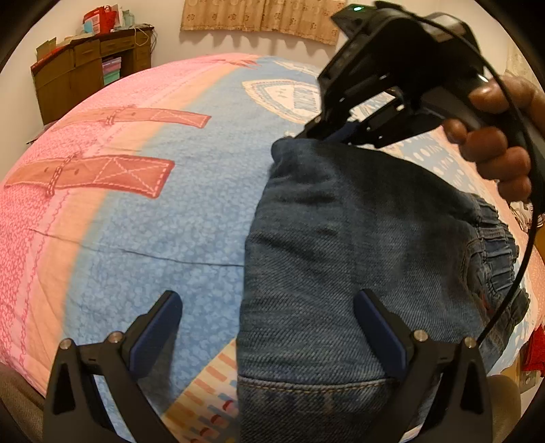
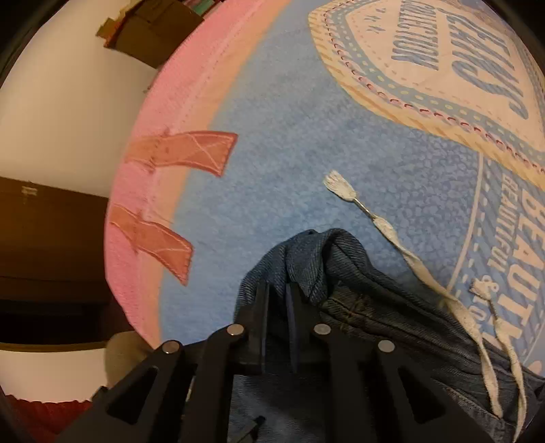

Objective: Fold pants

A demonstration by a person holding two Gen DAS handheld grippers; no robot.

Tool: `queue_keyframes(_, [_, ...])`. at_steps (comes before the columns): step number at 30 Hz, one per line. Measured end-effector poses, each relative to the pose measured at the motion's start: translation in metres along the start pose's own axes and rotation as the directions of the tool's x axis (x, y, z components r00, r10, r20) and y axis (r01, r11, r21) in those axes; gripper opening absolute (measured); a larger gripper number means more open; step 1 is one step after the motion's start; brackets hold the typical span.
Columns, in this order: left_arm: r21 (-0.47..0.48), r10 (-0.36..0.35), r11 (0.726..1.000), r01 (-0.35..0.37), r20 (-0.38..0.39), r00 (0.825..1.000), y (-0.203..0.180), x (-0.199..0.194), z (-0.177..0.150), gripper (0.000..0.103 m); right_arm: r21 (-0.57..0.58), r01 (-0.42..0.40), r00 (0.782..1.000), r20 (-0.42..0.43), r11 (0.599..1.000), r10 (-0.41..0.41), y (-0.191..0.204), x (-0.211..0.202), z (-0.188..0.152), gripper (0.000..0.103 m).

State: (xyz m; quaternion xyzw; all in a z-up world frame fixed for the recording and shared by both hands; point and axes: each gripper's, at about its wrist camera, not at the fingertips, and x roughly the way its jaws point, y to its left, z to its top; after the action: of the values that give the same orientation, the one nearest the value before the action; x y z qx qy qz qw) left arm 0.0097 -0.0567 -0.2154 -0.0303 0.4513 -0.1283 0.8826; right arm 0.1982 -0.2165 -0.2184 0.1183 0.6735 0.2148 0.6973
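Note:
The blue denim pants [image 1: 340, 259] lie folded over on the bed, elastic waistband at the right. My left gripper [image 1: 269, 323] is open and empty, its fingers straddling the pants' left edge just above the fabric. My right gripper [image 1: 340, 134] is shut on the far corner of the pants and lifts it slightly. In the right wrist view the right gripper [image 2: 277, 293] pinches a bunched fold of the denim [image 2: 323, 259], and the white drawstring [image 2: 408, 252] trails over the cover.
The pants lie on a bedcover [image 1: 153, 211] printed pink and blue with a badge motif [image 2: 442, 68]. A brown wooden cabinet [image 1: 85, 75] stands against the wall at the far left. A curtain [image 1: 262, 17] hangs behind the bed.

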Motion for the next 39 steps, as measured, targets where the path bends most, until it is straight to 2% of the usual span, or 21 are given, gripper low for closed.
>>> queue_keyframes(5, [-0.007, 0.001, 1.0, -0.001, -0.004, 1.0, 0.001, 0.001, 0.0, 0.103, -0.058, 0.079, 0.996, -0.036, 0.995, -0.081, 0.012, 0.027, 0.009, 0.012])
queue_keyframes(7, [-0.006, 0.0, 1.0, 0.0, -0.004, 1.0, 0.001, 0.001, 0.001, 0.103, -0.113, 0.1, 0.995, -0.018, 0.989, -0.102, 0.019, 0.029, 0.008, 0.01])
queue_keyframes(8, [-0.003, -0.001, 1.0, 0.001, -0.003, 1.0, 0.001, 0.001, 0.001, 0.103, -0.148, 0.113, 0.994, 0.006, 0.983, -0.114, 0.025, 0.027, 0.004, 0.006])
queue_keyframes(11, [-0.004, -0.002, 1.0, 0.002, -0.001, 1.0, 0.001, 0.001, 0.001, 0.103, -0.157, 0.161, 0.986, 0.072, 0.974, -0.151, 0.034, 0.017, -0.003, 0.001])
queue_keyframes(14, [-0.006, -0.001, 1.0, 0.001, -0.001, 1.0, 0.001, 0.002, 0.001, 0.103, -0.096, 0.224, 0.961, 0.185, 0.97, -0.204, 0.029, -0.001, -0.001, 0.001])
queue_keyframes(17, [-0.004, 0.0, 1.0, 0.0, 0.0, 1.0, 0.0, 0.002, 0.0, 0.103, -0.064, 0.296, 0.934, 0.228, 0.953, -0.275, 0.023, -0.006, 0.005, 0.001])
queue_keyframes(19, [-0.003, 0.001, 1.0, -0.001, 0.002, 1.0, -0.001, 0.001, 0.0, 0.103, -0.062, 0.428, 0.878, 0.264, 0.901, -0.399, 0.018, -0.01, 0.011, 0.0])
queue_keyframes(20, [-0.004, 0.001, 1.0, -0.001, 0.001, 1.0, -0.001, 0.001, 0.0, 0.103, -0.041, 0.427, 0.872, 0.282, 0.903, -0.4, 0.01, -0.016, 0.014, 0.0])
queue_keyframes(21, [-0.003, 0.0, 1.0, 0.0, 0.001, 1.0, -0.001, 0.001, 0.0, 0.103, -0.022, 0.39, 0.885, 0.287, 0.921, -0.367, 0.002, -0.024, 0.016, 0.0])
queue_keyframes(23, [-0.004, -0.001, 1.0, 0.001, 0.001, 1.0, -0.001, 0.001, 0.0, 0.103, -0.002, 0.242, 0.926, 0.3, 0.97, -0.23, -0.007, -0.041, 0.018, 0.0])
queue_keyframes(26, [-0.006, 0.0, 1.0, 0.0, 0.001, 1.0, -0.001, 0.002, 0.0, 0.103, -0.038, 0.112, 0.96, 0.261, 0.993, -0.098, 0.008, -0.039, 0.012, 0.001])
queue_keyframes(31, [-0.005, 0.002, 1.0, -0.002, -0.004, 1.0, -0.002, 0.003, 0.003, 0.103, -0.094, -0.026, 0.988, 0.148, 0.995, 0.04, 0.028, -0.017, -0.006, 0.005])
queue_keyframes(33, [-0.005, 0.003, 1.0, -0.003, -0.008, 1.0, -0.002, 0.004, 0.005, 0.103, -0.162, -0.009, 0.995, 0.096, 0.987, 0.025, 0.037, 0.007, -0.012, 0.005])
queue_keyframes(35, [-0.006, 0.003, 1.0, -0.003, -0.015, 1.0, -0.002, 0.005, 0.006, 0.103, -0.193, 0.102, 0.992, 0.094, 0.976, -0.085, 0.035, 0.024, -0.013, 0.005])
queue_keyframes(37, [-0.015, -0.003, 1.0, 0.003, -0.022, 1.0, 0.0, 0.006, 0.008, 0.103, -0.119, 0.168, 0.978, 0.142, 0.979, -0.15, 0.02, 0.031, -0.006, 0.0])
queue_keyframes(38, [-0.013, -0.003, 1.0, 0.003, -0.024, 1.0, 0.0, 0.006, 0.008, 0.103, -0.055, 0.15, 0.977, 0.161, 0.987, -0.139, 0.015, 0.03, -0.004, 0.0])
queue_keyframes(39, [-0.003, -0.004, 1.0, 0.004, -0.023, 1.0, -0.001, 0.006, 0.008, 0.103, -0.004, 0.175, 0.965, 0.197, 0.985, -0.171, 0.015, 0.025, -0.004, 0.0])
